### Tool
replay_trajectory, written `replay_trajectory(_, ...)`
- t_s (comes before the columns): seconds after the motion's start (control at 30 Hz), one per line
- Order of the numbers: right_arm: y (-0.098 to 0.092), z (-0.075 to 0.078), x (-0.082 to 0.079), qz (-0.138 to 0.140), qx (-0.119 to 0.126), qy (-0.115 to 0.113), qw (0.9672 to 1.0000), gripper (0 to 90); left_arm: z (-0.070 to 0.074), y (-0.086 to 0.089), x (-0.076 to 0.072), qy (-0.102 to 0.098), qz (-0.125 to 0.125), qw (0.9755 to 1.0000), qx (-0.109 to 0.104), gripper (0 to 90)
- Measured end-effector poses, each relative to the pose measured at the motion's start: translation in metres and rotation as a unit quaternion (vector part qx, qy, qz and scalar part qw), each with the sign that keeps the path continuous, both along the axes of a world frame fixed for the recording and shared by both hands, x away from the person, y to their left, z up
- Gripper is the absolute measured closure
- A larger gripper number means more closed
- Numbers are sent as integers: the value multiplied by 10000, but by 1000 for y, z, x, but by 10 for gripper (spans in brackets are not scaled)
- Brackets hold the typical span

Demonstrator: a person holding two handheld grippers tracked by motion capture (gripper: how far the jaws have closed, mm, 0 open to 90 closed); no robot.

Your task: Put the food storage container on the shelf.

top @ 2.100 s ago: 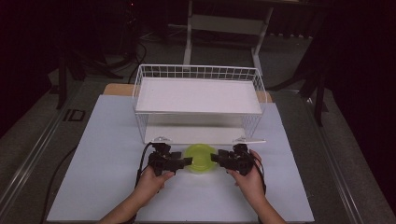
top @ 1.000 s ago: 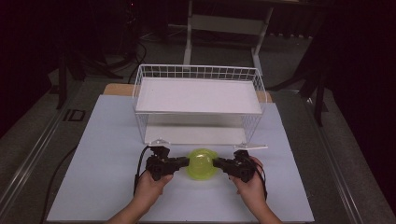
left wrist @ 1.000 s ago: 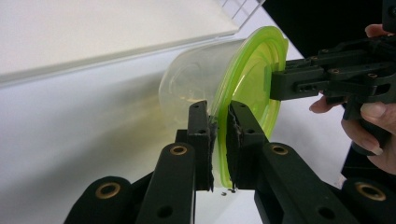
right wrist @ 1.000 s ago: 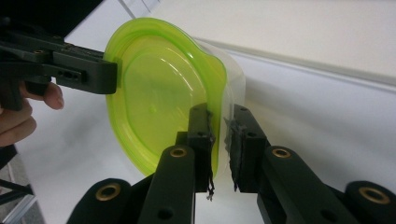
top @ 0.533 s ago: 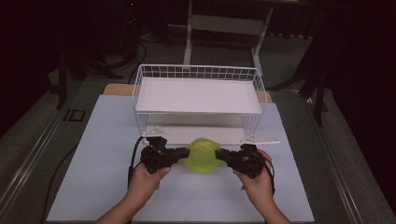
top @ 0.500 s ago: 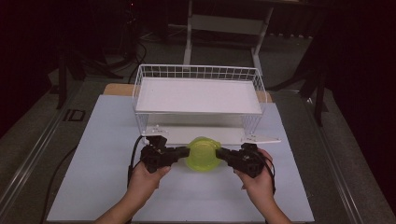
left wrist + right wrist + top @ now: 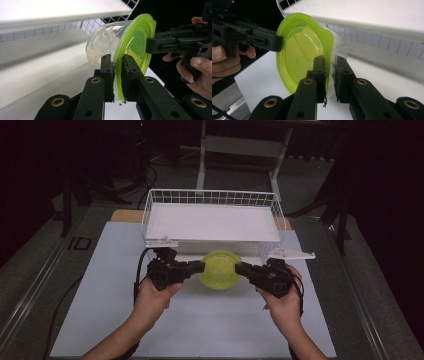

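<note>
Hands come in low, each with a claw, and between them hangs a clear tub with a lime-green lid [image 7: 220, 269]. Starting at the left: the left gripper [image 7: 196, 266] has its jaws clamped on the lid's rim, one pad on the green face, the other on the tub side. Just beyond its tips the container [image 7: 117, 45] lies tipped over, lid facing back toward the person, clear base pointing at the wire basket [image 7: 212, 196] ahead. So its axis runs front to back, roughly level. The right gripper [image 7: 242, 268] pinches the opposite edge of the rim the same way. I'd guess two grips share the load and keep it from swinging, ready for the basket.
</note>
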State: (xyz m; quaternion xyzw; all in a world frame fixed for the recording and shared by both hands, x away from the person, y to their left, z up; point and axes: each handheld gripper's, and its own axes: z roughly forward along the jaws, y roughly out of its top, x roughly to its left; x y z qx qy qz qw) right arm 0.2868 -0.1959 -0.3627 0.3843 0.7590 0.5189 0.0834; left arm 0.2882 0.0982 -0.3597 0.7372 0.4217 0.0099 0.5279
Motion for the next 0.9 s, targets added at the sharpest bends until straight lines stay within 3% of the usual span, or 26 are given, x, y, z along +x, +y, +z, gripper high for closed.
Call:
replay_trajectory(0.33, 5, 33, 15, -78, 24, -215, 9997, 807, 30, 4, 15, -138, 104, 9998, -88, 816)
replay_trajectory(0.5, 8, 42, 23, -134, 74, -217, 9996, 807, 41, 7, 26, -179, 202, 9996, -97, 815)
replay_trajectory(0.9, 17, 57, 52, -257, 121, -121, 9995, 807, 52, 10, 54, -173, 401, 9990, -76, 810)
